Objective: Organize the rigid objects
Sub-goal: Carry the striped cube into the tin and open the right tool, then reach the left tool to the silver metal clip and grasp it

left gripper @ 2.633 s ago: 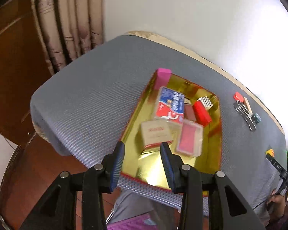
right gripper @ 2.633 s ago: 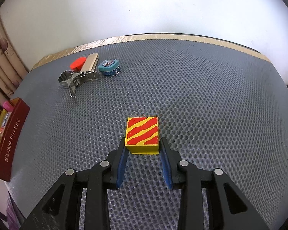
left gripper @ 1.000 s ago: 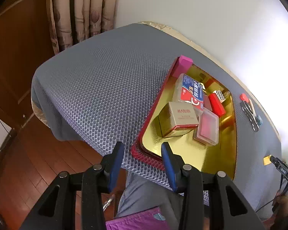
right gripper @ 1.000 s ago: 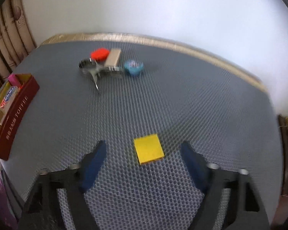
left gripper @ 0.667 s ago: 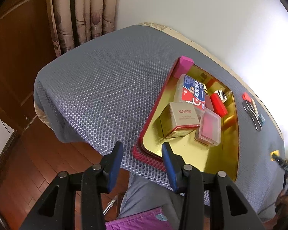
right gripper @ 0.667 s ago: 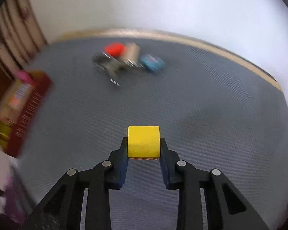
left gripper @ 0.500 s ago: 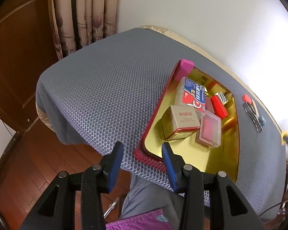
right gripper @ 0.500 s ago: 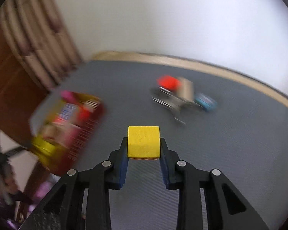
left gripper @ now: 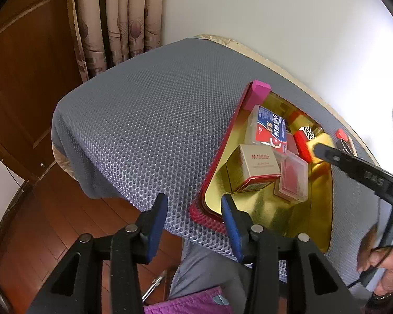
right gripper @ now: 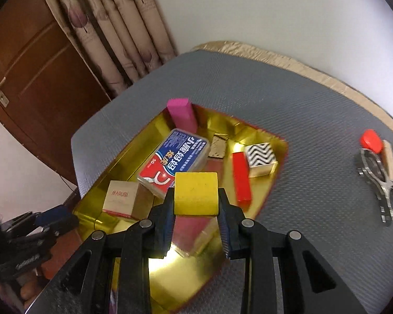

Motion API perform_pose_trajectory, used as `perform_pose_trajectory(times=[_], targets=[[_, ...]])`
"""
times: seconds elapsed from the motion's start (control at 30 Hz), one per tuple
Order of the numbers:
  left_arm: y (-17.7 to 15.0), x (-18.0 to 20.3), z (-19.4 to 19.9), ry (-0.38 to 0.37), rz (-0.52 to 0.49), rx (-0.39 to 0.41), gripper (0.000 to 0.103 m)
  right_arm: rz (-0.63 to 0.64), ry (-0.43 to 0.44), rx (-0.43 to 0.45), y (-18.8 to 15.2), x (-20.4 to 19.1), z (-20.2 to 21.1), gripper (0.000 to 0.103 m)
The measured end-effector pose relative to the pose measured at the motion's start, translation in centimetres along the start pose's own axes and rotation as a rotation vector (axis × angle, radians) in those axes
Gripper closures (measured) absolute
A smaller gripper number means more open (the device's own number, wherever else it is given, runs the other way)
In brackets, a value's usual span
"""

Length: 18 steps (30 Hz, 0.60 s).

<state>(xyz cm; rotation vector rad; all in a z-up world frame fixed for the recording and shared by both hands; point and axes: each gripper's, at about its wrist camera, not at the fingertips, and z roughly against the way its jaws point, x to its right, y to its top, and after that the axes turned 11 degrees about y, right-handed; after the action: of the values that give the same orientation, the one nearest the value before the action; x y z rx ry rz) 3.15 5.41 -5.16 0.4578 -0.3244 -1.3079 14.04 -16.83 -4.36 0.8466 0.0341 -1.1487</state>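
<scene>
The right gripper (right gripper: 196, 204) is clamped on a yellow block (right gripper: 196, 193), one pad against each side face, so the block rides square and level between the jaws. It hangs above the gold-lined tray (right gripper: 194, 269), which lies straight ahead of and below the fingers; carrying it high keeps it clear of the things already inside. Just beyond the block sit a blue-and-red box (right gripper: 176, 158), a red bar (right gripper: 240, 179) and a zigzag cube (right gripper: 260, 158), with a pink block (right gripper: 182, 113) standing at the far corner. To the left is a small carton (right gripper: 123, 200). A clear case with a red inside (left gripper: 292, 180) appears to lie directly under the held block, though the block hides most of it in the right view. The bare gold floor nearest the gripper looks like the easiest landing spot.

The left gripper (left gripper: 194, 222) grasps nothing: its jaws, which have just been opening a little, straddle the tray's near corner without touching it, probably ready to steady the tray. Well off to the right on the grey mat (right gripper: 314, 120) wait a metal clip (right gripper: 380, 180) and a red cap (right gripper: 370, 140), not yet sorted.
</scene>
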Motion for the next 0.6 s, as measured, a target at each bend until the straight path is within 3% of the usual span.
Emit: perform_pose_trajectory(times=[0.17,0.27,0.37,0.43,0.53,0.6], targets=[[0.1,0.0,-0.2,0.002,0.005,-0.005,0.055,0.005,-0.042,-0.003,0.3,0.0,-1.4,0.073],[0.1,-0.1,-0.3,0.002,0.011,-0.007,0.055,0.002,-0.063,0.029,0.3,0.5,-0.9,0.06],[0.1,-0.3,-0.3,0.007,0.017,-0.005,0.054,-0.022,-0.047,0.12,-0.5,1.4,1.6,0.049],[0.1,-0.4,-0.2,0.009,0.024,-0.003,0.054,-0.033,-0.118,0.208,-2.0,2.5,4.1,0.026],[0.1,-0.6,0.0,0.012,0.033,0.006,0.054,-0.051,-0.329,0.29,-6.0,6.1,8.1,0.018],[0.0,-0.6,0.4,0.02,0.028,0.017,0.054,-0.083,-0.497,0.255,-8.7,9.8,9.9,0.018]])
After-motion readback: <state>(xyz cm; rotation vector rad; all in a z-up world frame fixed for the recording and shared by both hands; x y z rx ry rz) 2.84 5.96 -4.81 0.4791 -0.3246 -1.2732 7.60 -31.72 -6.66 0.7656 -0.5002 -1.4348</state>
